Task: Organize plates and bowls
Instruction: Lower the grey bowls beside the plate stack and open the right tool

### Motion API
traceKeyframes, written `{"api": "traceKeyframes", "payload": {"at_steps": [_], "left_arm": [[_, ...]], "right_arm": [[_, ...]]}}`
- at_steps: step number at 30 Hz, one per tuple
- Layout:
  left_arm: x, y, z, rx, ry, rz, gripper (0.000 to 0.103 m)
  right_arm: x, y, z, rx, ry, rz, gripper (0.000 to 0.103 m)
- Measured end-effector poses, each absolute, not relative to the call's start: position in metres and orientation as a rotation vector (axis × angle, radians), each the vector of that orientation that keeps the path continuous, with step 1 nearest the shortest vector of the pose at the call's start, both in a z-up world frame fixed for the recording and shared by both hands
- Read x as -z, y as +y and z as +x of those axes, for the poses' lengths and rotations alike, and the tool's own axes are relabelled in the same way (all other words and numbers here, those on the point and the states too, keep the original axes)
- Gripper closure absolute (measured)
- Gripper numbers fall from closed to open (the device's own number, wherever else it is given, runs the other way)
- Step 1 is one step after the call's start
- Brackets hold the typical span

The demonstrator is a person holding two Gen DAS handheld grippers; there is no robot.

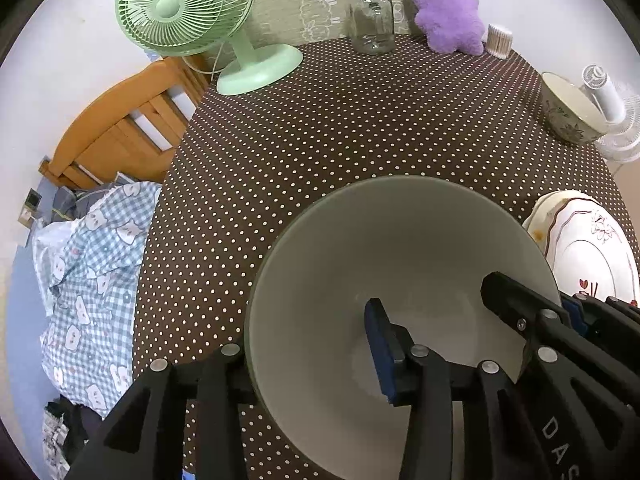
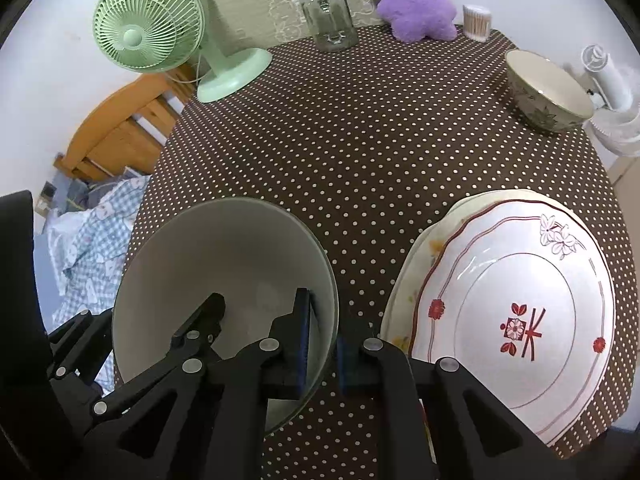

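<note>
Grey-green glaze covers the large bowl (image 1: 400,300) seen from the left wrist, standing on the dotted brown bench (image 1: 340,120). The left gripper (image 1: 312,356) straddles the near rim, one finger (image 1: 384,344) inside and the other outside; the fingers stand apart, not pressing the wall. A stack of plates (image 1: 592,248) lies just beside the bowl.

From the right wrist, the right gripper (image 2: 322,344) is clamped on the bowl's (image 2: 224,248) right wall, a finger (image 2: 302,332) inside and one outside. The plates (image 2: 512,304) are seen to the right, a small patterned bowl (image 2: 548,92) well apart behind them.
</note>
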State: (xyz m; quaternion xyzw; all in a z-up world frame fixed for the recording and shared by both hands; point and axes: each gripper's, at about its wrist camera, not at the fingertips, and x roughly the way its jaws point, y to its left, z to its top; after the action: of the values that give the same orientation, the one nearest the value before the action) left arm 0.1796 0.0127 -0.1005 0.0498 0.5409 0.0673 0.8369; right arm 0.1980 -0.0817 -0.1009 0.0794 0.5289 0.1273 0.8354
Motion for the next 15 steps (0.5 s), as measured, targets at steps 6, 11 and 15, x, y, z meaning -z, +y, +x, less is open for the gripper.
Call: {"api": "traceKeyframes", "payload": {"at_steps": [6, 11, 15], "left_arm": [[0.102, 0.006, 0.18, -0.161, 1.165, 0.132, 0.05], [0.106, -0.001, 0.182, -0.18, 1.196, 0.172, 0.04], [0.106, -0.004, 0.184, -0.198, 1.196, 0.18, 0.039]], "right_arm": [[0.104, -0.085, 0.201, -0.324, 1.129, 0.184, 0.091], [0.108, -0.09, 0.204, -0.354, 1.137, 0.185, 0.091], [0.111, -0.093, 0.208, -0.374, 1.138, 0.166, 0.091]]}}
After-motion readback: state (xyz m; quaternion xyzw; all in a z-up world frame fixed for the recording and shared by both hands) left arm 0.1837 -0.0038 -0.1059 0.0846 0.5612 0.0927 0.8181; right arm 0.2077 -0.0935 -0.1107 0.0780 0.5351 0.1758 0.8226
